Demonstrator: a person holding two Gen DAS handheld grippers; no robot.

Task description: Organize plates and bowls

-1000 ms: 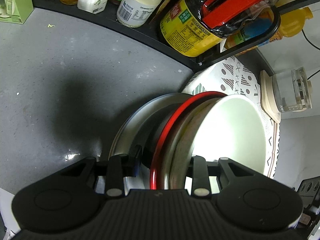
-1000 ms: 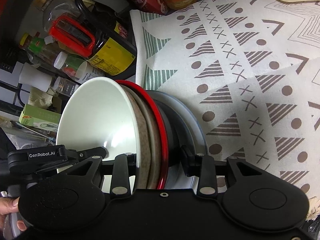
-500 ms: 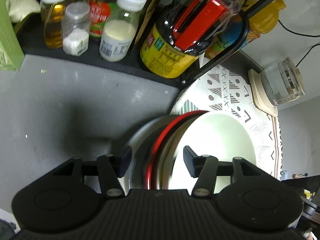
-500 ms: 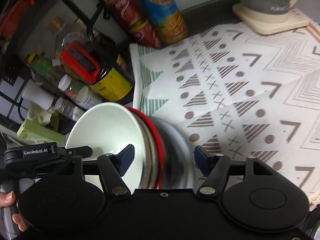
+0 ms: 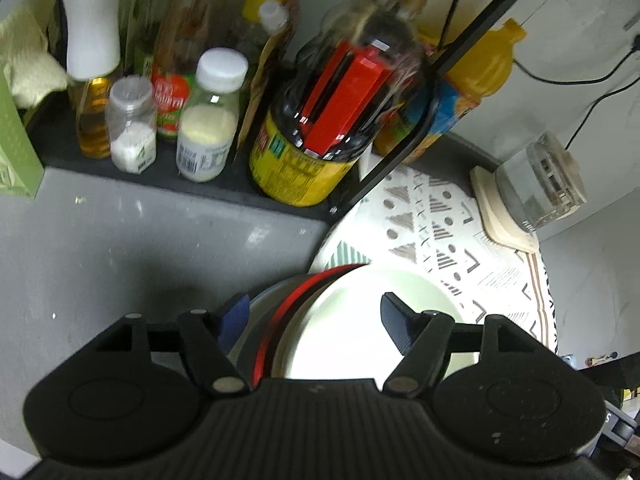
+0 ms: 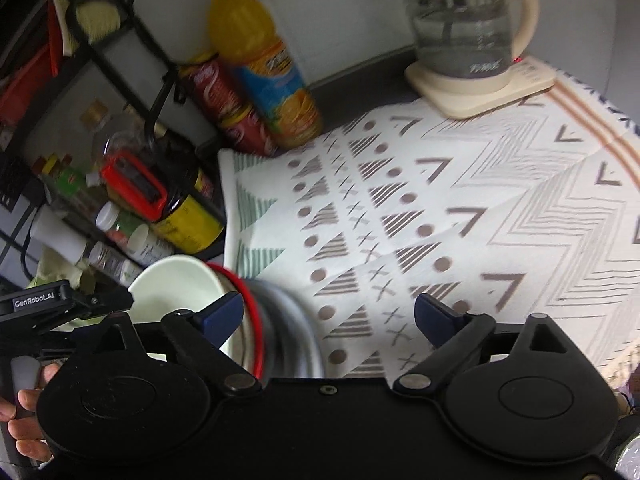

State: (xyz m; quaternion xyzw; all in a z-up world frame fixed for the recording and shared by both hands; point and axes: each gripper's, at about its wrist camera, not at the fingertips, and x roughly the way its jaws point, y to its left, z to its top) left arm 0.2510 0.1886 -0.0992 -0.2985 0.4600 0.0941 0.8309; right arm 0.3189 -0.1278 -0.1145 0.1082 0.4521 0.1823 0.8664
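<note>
A nested stack sits at the edge of the patterned cloth: a white bowl [image 5: 372, 320] on top, a red-rimmed dish [image 5: 276, 332] under it, and a grey plate [image 5: 250, 336] at the bottom. My left gripper [image 5: 312, 316] is open, its fingers wide on either side of the stack, not touching it. In the right wrist view the white bowl [image 6: 176, 292], red rim [image 6: 250, 300] and grey plate [image 6: 292, 320] lie low left. My right gripper [image 6: 328, 316] is open, with its left finger over the stack and its right finger over the cloth.
A black wire rack [image 5: 404, 152] holds bottles and jars, including a large dark bottle with a red handle [image 5: 332, 120]. An orange juice bottle [image 6: 260, 64] and red cans [image 6: 224, 108] stand behind the cloth [image 6: 460, 220]. A glass kettle [image 6: 464, 28] stands at the back right.
Both grippers have opened and let go of the stack of bowls and plates. Both have pulled up and back, so the stack now looks smaller and lower in each view.
</note>
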